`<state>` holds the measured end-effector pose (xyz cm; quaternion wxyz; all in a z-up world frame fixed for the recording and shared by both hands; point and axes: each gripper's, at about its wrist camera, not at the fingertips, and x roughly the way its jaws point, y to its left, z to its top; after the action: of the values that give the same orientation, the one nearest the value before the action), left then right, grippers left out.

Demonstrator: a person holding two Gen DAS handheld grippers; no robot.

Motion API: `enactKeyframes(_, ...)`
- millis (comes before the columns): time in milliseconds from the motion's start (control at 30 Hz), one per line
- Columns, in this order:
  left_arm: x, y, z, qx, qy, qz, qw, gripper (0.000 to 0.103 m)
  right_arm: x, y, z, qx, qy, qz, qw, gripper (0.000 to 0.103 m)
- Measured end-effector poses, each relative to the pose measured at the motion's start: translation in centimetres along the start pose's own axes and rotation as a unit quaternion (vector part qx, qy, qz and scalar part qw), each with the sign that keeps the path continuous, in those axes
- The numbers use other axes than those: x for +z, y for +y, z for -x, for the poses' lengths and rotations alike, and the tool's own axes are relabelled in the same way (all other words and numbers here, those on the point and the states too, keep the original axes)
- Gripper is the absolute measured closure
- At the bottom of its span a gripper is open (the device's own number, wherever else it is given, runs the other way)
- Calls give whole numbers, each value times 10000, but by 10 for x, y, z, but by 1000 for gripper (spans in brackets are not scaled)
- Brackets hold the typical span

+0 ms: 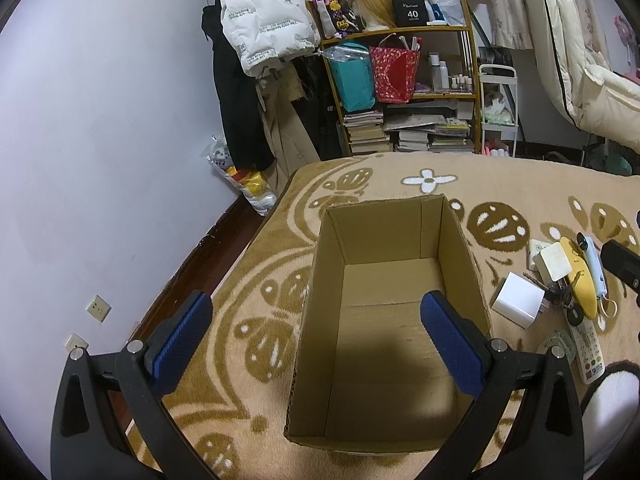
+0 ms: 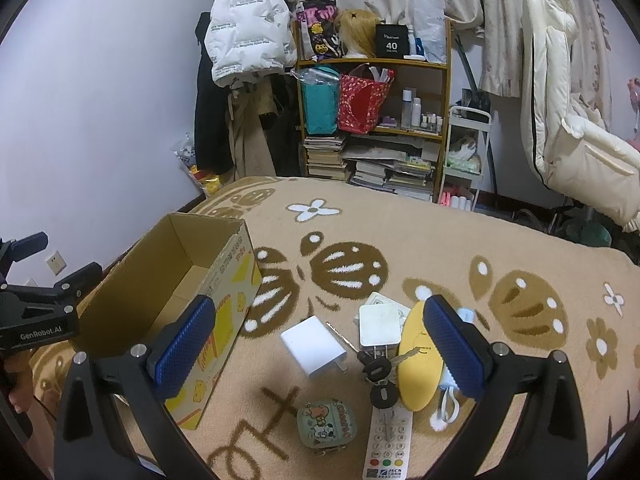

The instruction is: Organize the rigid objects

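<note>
A: Entry. Open brown cardboard box (image 1: 394, 312) sits on the beige patterned blanket (image 2: 400, 240), nothing visible inside it. Left gripper (image 1: 316, 320) hangs over the box mouth, jaws spread wide, nothing between the blue pads (image 1: 452, 344).

B: Probably parked there to mark or steady the drop point. And the right side?

A: Right gripper (image 2: 316, 332) hovers above the item cluster, jaws also wide apart, holding nothing. Below it: white cube-shaped plug charger (image 2: 314, 346) nearest the box; a flat white square adapter (image 2: 379, 325) just beside it; a yellow oval plastic case (image 2: 418, 364) touching the adapter's edge; a bunch of black-headed keys (image 2: 378, 372) between charger and case.

B: Anything nearer the camera?

A: A small green cartoon-printed pouch (image 2: 326, 424) and a white remote control with coloured buttons (image 2: 386, 444), side by side. A pale blue object (image 2: 448, 380) is mostly hidden behind the right pad; cannot identify it.

B: Judgement on progress?

A: Nothing boxed yet, all items well apart from the box interior. The charger looks the easiest first pick: blocky, isolated, flat faces for the pads. Keys may snag on the case.
</note>
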<state>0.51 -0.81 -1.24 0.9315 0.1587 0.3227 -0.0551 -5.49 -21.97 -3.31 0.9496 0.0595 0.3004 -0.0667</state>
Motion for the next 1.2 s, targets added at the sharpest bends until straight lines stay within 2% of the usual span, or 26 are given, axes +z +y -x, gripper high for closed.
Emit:
enactKeyframes(267, 7, 8, -17, -20, 281, 53, 9996, 0, 8, -17, -7, -22, 73, -221, 9997, 0)
enactKeyframes(533, 17, 19, -53, -17, 790, 108, 9968, 0, 20, -41, -32, -62, 371, -450, 9983, 0)
enactKeyframes(700, 17, 23, -73, 2, 1183, 101, 9929, 0, 23, -52, -49, -151, 608, -530, 9966, 0)
enactKeyframes(867, 13, 22, -92, 52, 1548, -39, 9879, 0, 24, -73, -70, -264, 1013, -873, 9907, 0)
enactKeyframes(967, 12, 23, -96, 244, 1598, -20, 9869, 0, 20, -86, -82, -291, 1192, -1011, 9873, 0)
enactKeyframes(1200, 8, 25, -110, 347, 1932, -37, 9805, 0, 15, -92, -104, -174, 1378, -1105, 9841, 0)
